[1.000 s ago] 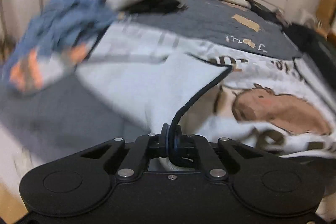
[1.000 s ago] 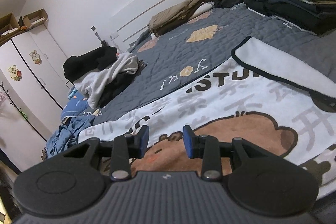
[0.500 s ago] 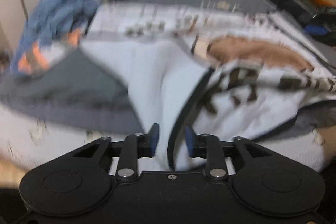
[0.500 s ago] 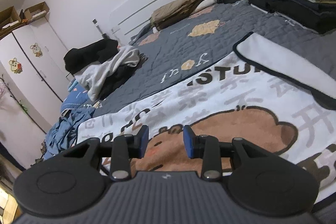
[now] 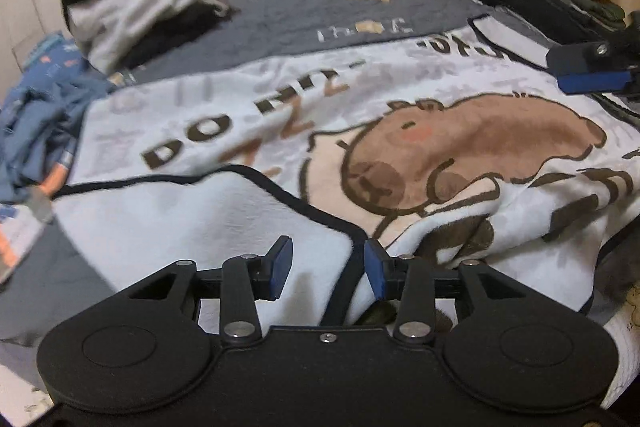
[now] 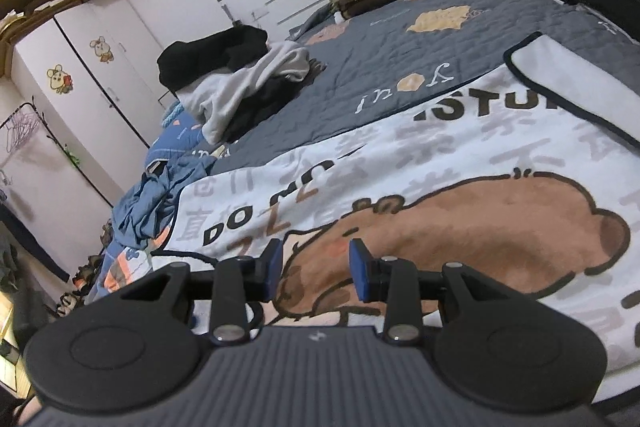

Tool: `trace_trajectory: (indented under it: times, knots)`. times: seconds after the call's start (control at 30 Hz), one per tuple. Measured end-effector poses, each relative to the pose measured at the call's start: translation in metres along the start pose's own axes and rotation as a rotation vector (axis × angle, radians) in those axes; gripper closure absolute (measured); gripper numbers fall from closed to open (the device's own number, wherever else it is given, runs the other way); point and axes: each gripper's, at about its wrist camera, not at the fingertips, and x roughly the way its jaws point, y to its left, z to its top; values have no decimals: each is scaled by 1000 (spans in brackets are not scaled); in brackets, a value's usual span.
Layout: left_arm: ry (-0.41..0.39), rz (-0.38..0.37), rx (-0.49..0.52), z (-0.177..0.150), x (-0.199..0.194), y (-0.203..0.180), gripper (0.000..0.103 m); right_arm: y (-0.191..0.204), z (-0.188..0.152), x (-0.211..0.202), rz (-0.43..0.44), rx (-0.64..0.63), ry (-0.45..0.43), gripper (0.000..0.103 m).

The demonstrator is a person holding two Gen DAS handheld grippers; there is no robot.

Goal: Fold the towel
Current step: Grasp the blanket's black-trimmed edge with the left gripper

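One towel [image 5: 400, 115], two grippers, perhaps four clothes piles

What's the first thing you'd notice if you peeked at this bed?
The big white towel with a brown cartoon animal, spread across the grey quilt. A corner of it is flipped over in front of the open left gripper. Heaps of clothes sit further up the bed.
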Motion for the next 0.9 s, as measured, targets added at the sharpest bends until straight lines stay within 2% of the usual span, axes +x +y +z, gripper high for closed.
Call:
trace_trajectory:
  times: [0.1,0.2,0.23,0.27,0.33,0.47,0.53,0.7,0.83,0.9]
  knots:
    - [33,-15,16,-2,18,-4,63,0,1,2,-1,6,4,68]
    - [41,1,33,-7,28,-5,62,-1,1,3,-5,11,5,68]
    - [43,3,34,-9,31,-4,65,0,1,3,-7,11,5,68]
    - [44,-3,26,-10,31,-2,77,0,1,3,-8,11,5,68]
    - [35,4,3,-12,27,4,92,-1,1,4,-11,13,6,68]
    - [-7,83,-75,-20,-1,37,94,-1,1,4,-16,18,6,68]
    - [-1,142,-136,-25,-19,60,94,-1,1,2,-15,19,2,68]
    - [100,266,-211,-52,-68,103,94,-1,2,-1,-13,23,-6,68]
    - [256,261,-197,-77,-83,116,92,0,2,-1,-12,21,-4,68]
    - [270,271,-205,-85,-94,121,89,3,1,0,-12,17,-1,68]
